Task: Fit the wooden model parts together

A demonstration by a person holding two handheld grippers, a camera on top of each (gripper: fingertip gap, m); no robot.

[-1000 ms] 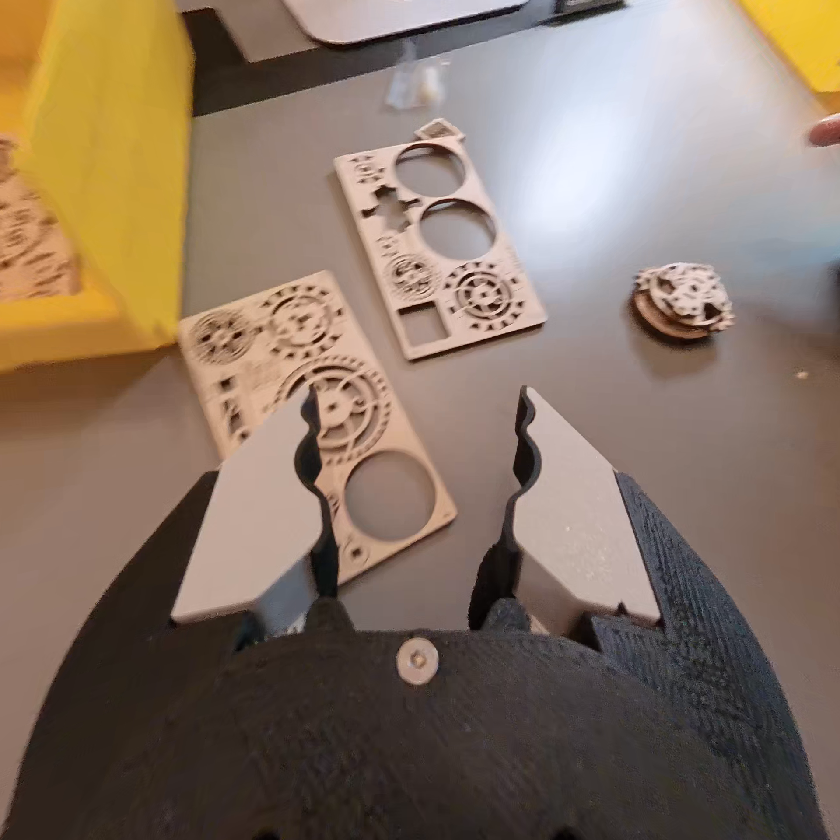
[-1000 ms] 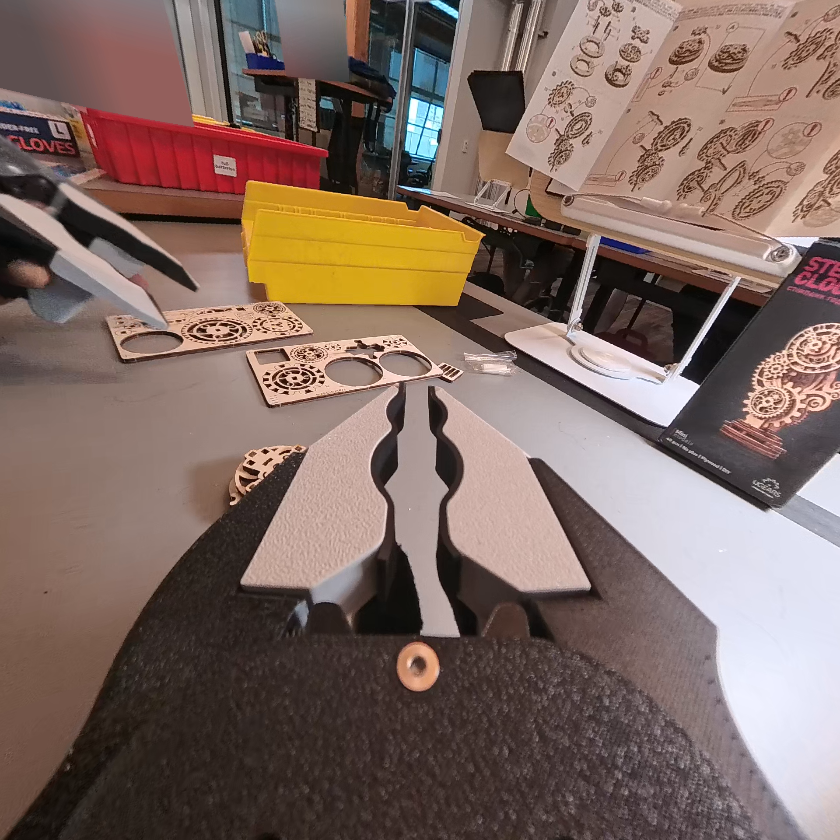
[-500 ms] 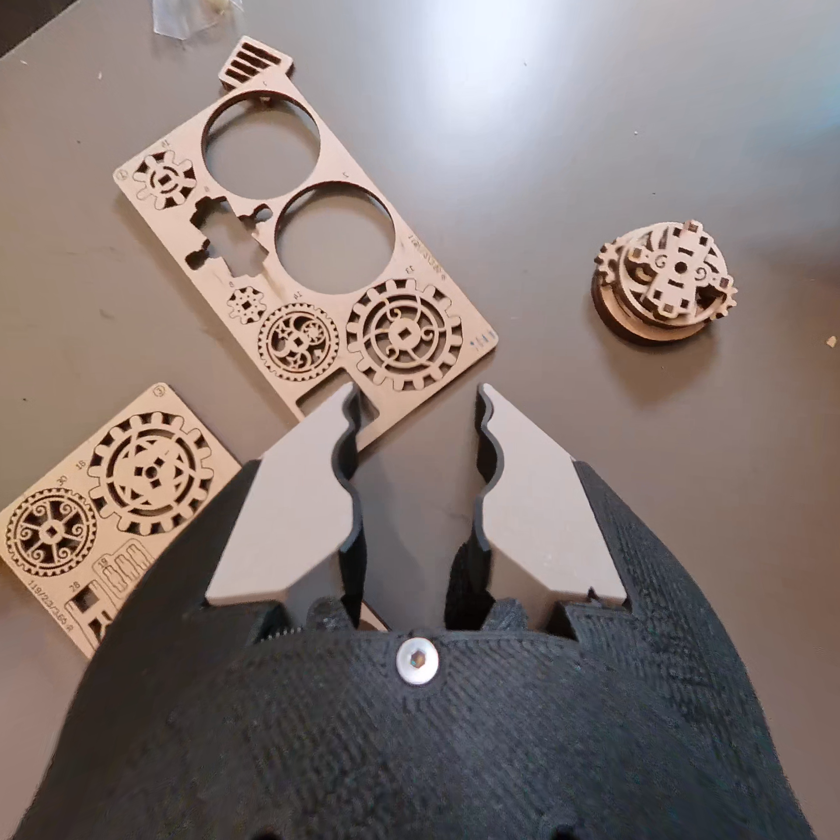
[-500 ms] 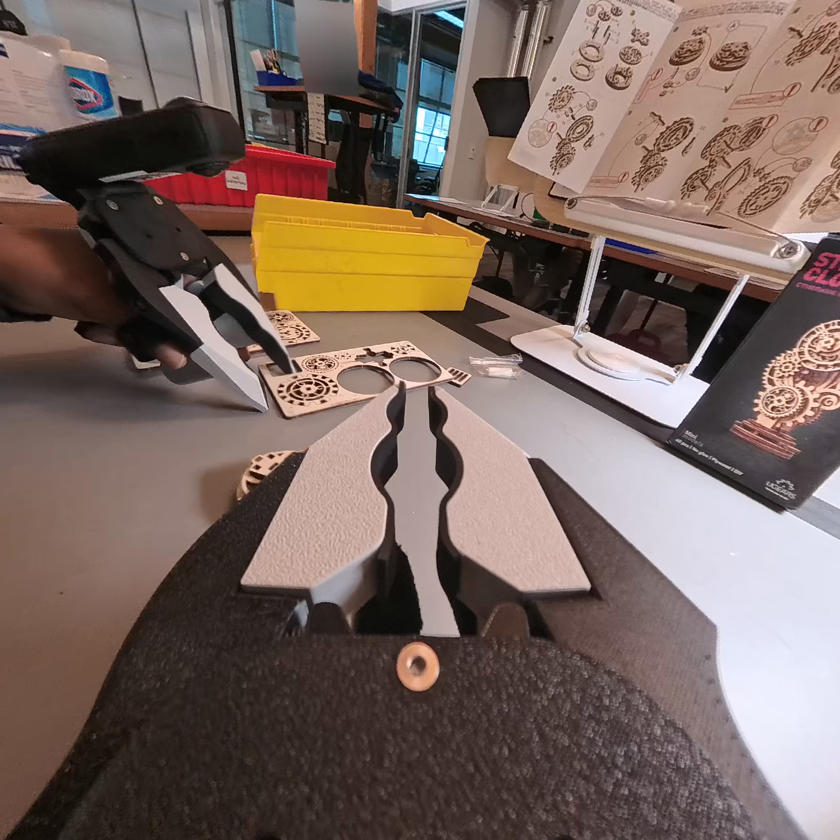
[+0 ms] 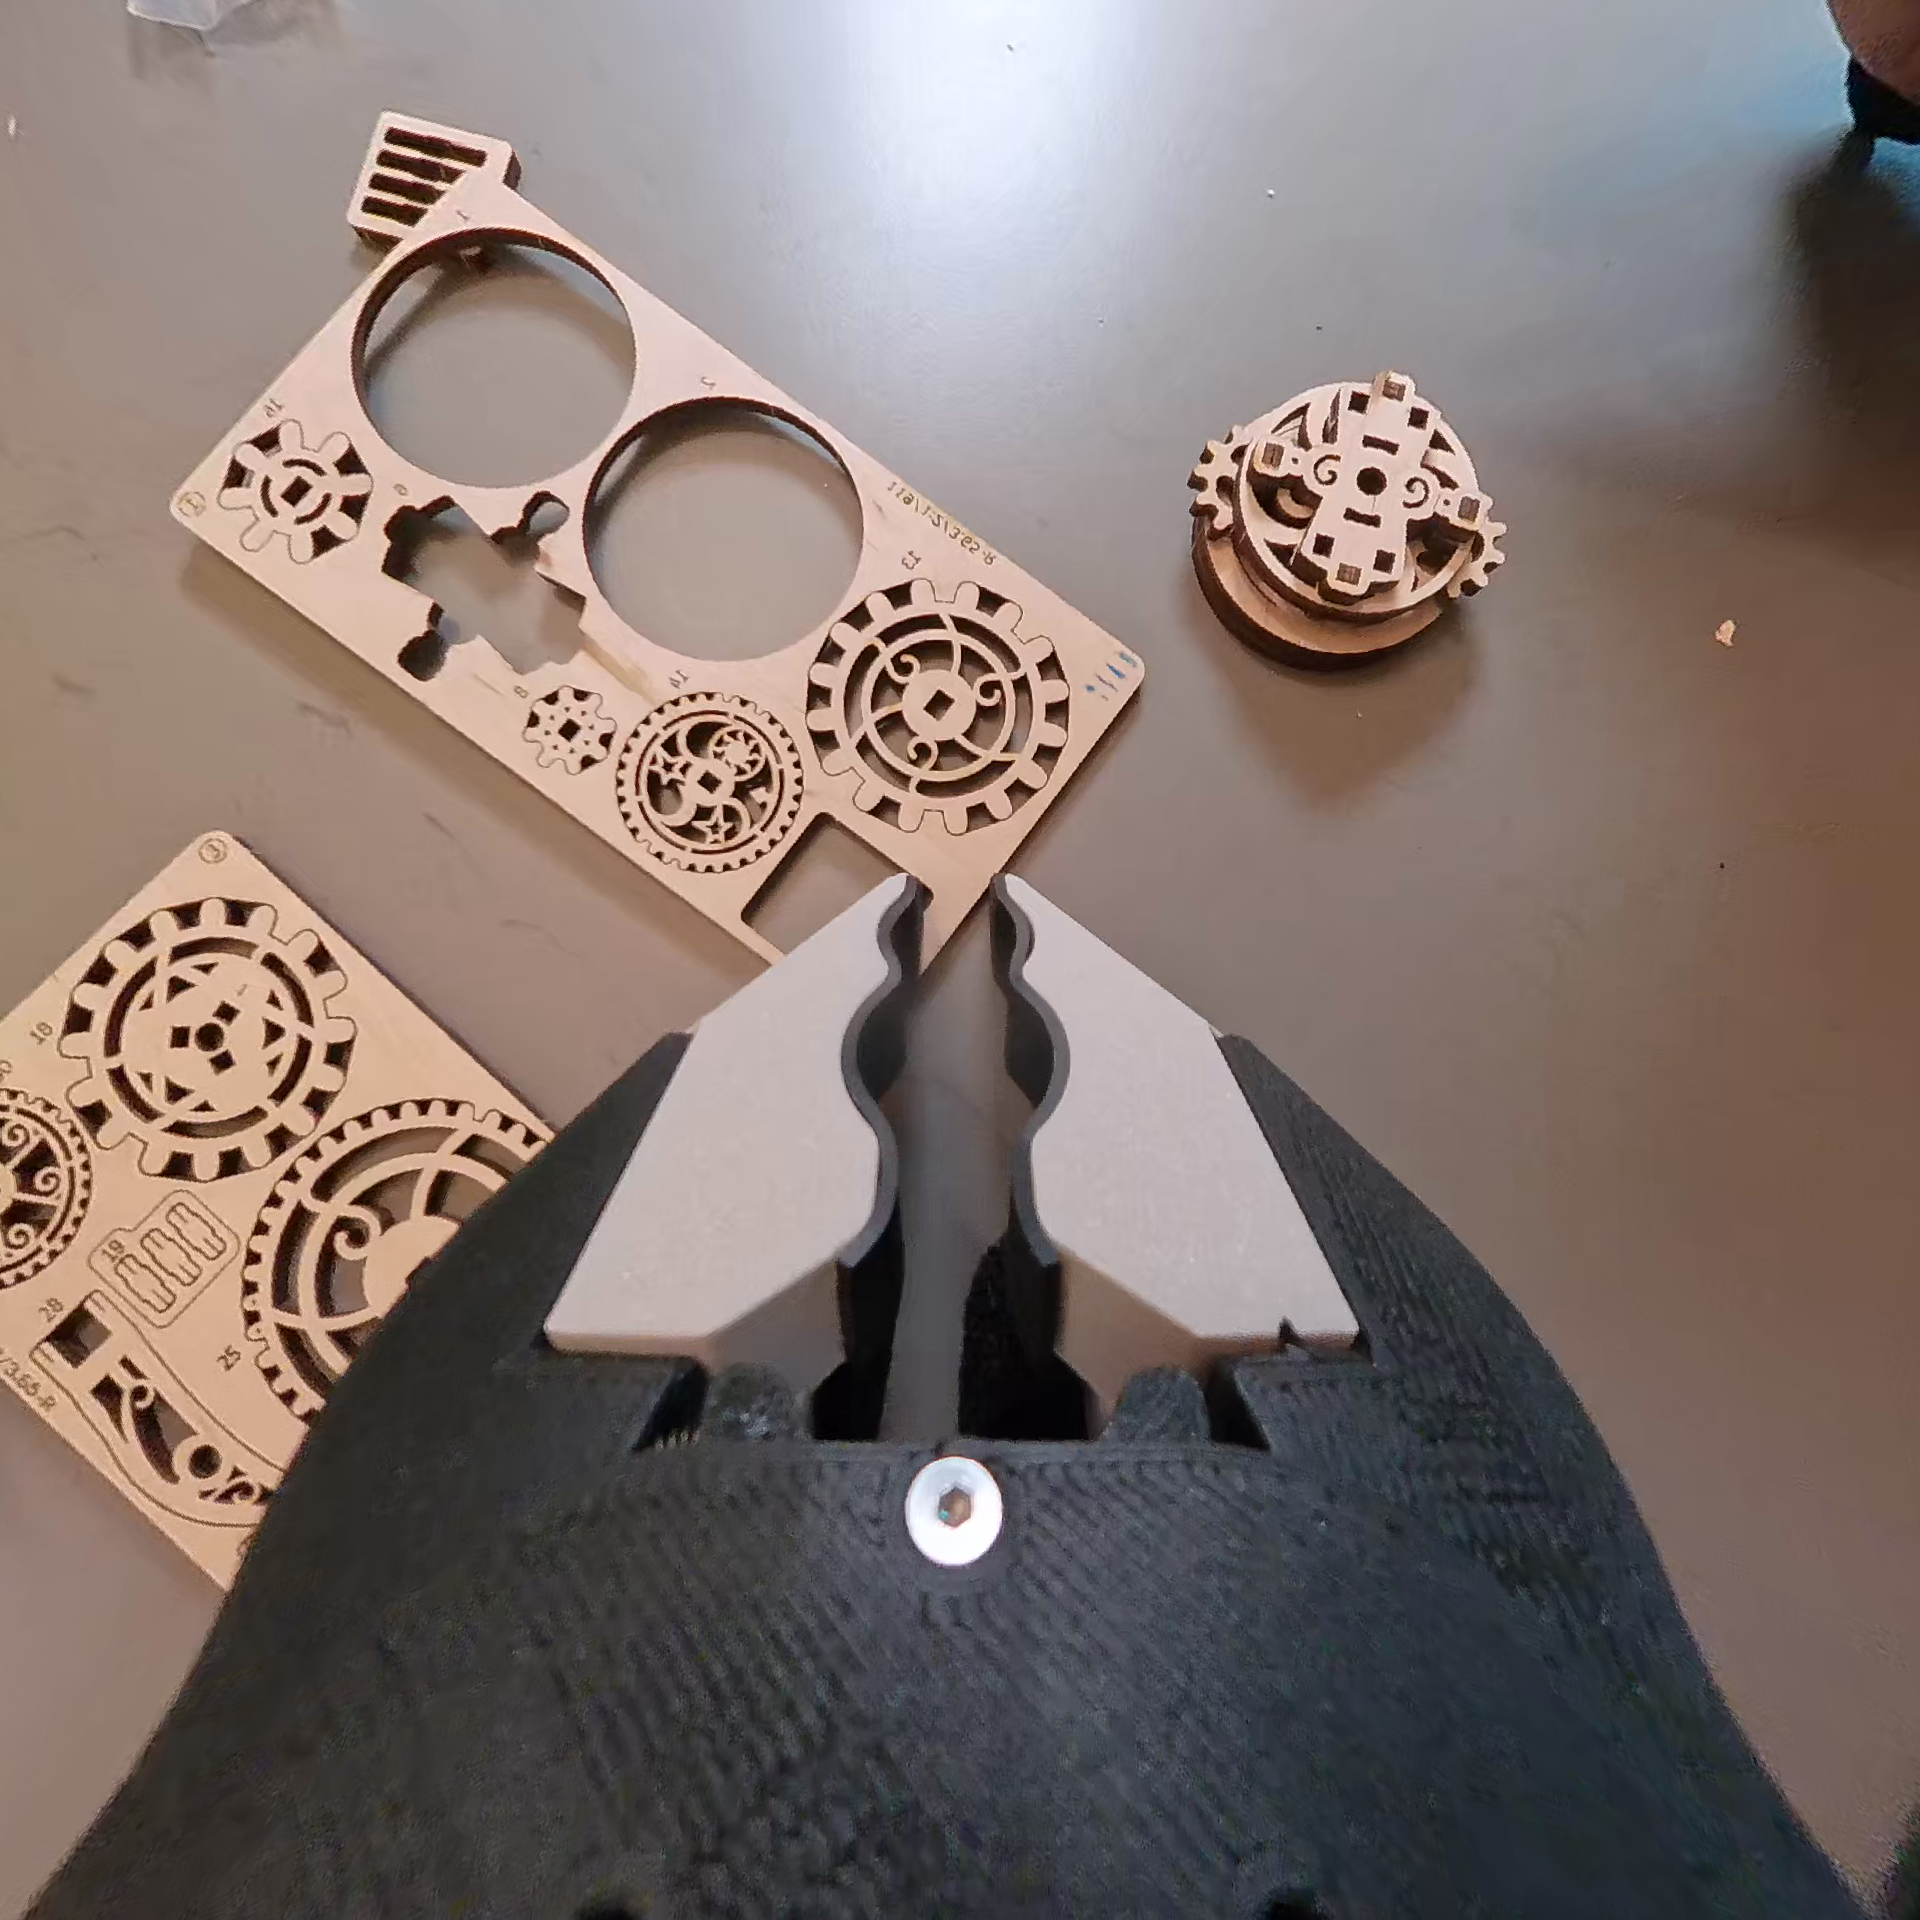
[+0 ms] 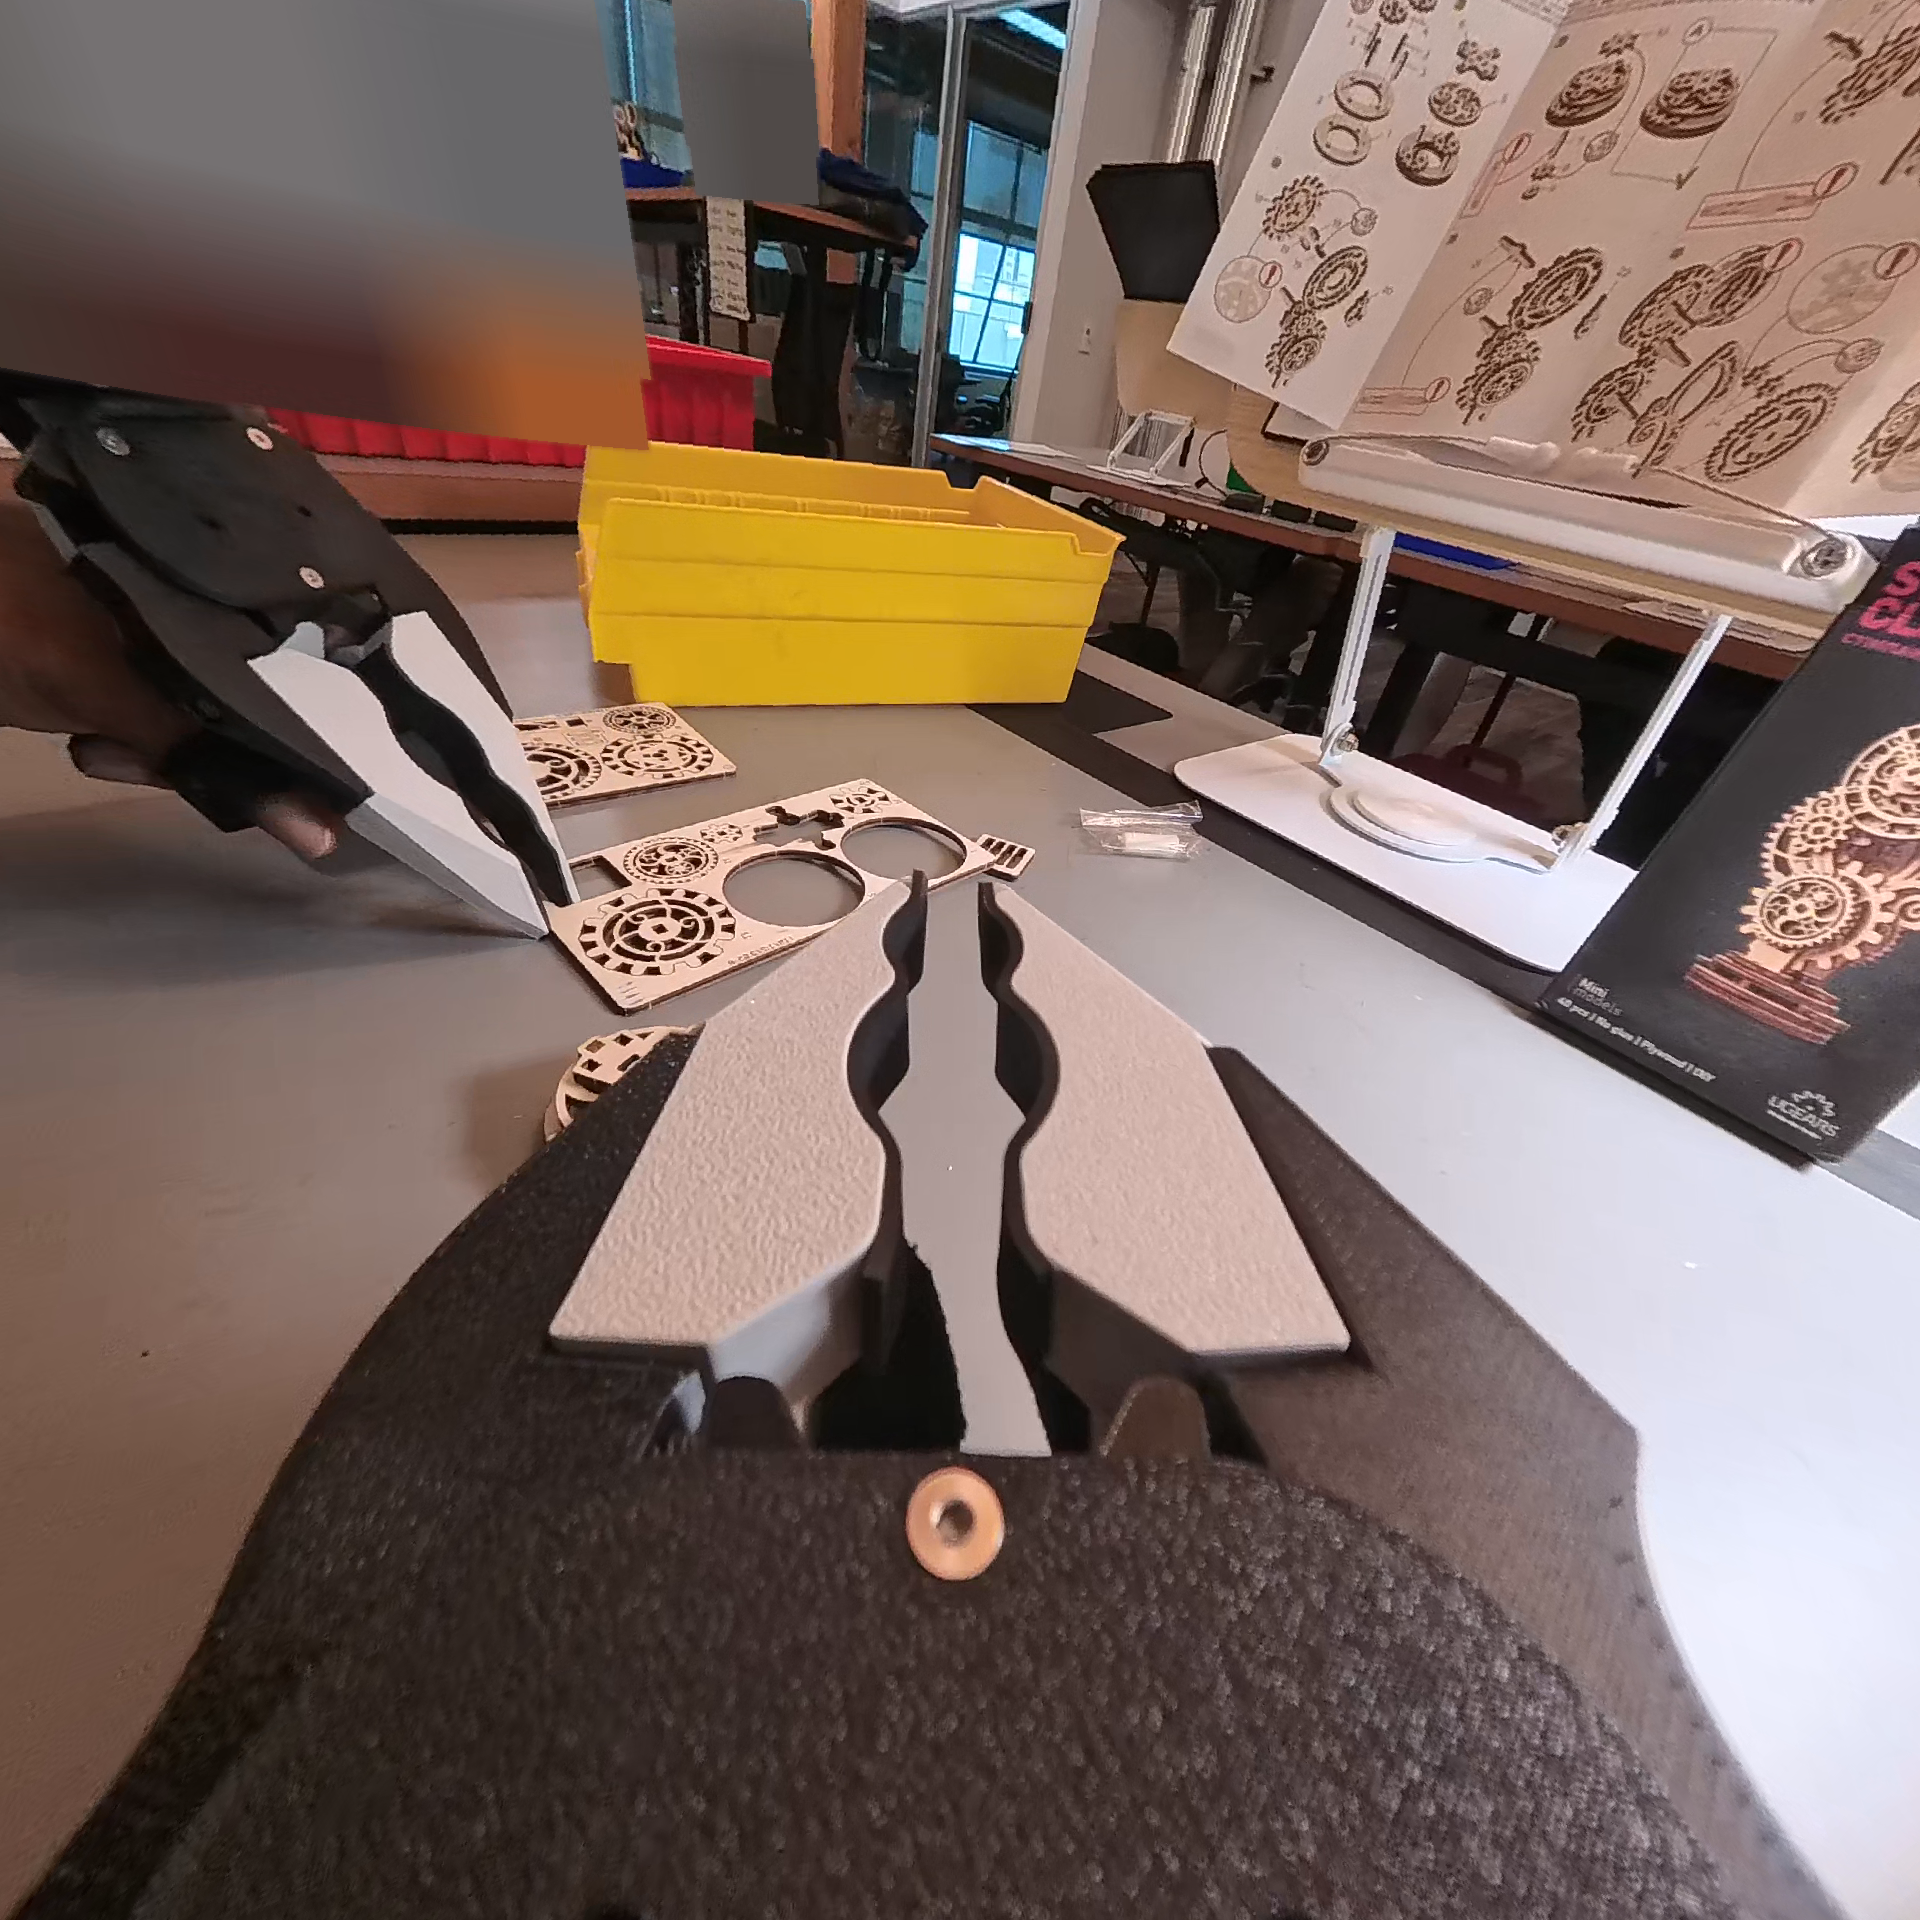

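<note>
I have the left gripper tipped down at the near corner of the pale laser-cut plywood sheet with two round holes, its grey fingers drawn to a narrow slit; the corner seems to sit between the tips, though I cannot tell whether they actually bite it. I judge this to be the fetching step: picking up the sheet so a gear can be pressed out. The next move calls for a firm pinch on that thin edge and a clean lift off the matte grey worktop, without bending the brittle ply. The large fretwork gear sits just beyond the tips, intact in the sheet. A second plywood sheet of gears lies toward the worktop's left edge, partly under my gripper body. The round, stacked wooden gear assembly rests apart to the right (the piece everything should join, I assume). The right gripper hovers above the worktop, fingers nearly pressed together on nothing, with the yellow plastic bins behind.
</note>
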